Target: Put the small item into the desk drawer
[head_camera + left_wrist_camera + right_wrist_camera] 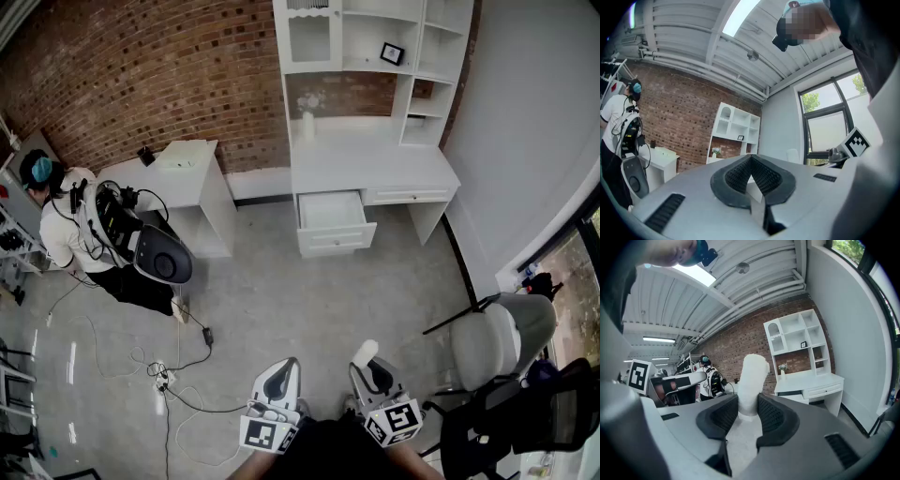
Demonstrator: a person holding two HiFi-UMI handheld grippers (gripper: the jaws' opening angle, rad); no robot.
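A small white fuzzy item [751, 380] stands upright between the pads of my right gripper [748, 414], which is shut on it; its rounded top [365, 353] pokes above the right gripper [373, 373] at the bottom of the head view. My left gripper [277, 382] is beside it, shut with its pads meeting and nothing between them [751, 176]. Far ahead stands the white desk [375, 169] against the brick wall, with its left drawer [330, 215] pulled open. The same desk [813, 380] shows in the right gripper view.
A person in white [66, 225] crouches at the left by a small white table [178, 173]. Cables and a power strip [164, 375] lie on the floor near my left gripper. A grey chair [497, 337] stands at the right. A white shelf unit [375, 37] tops the desk.
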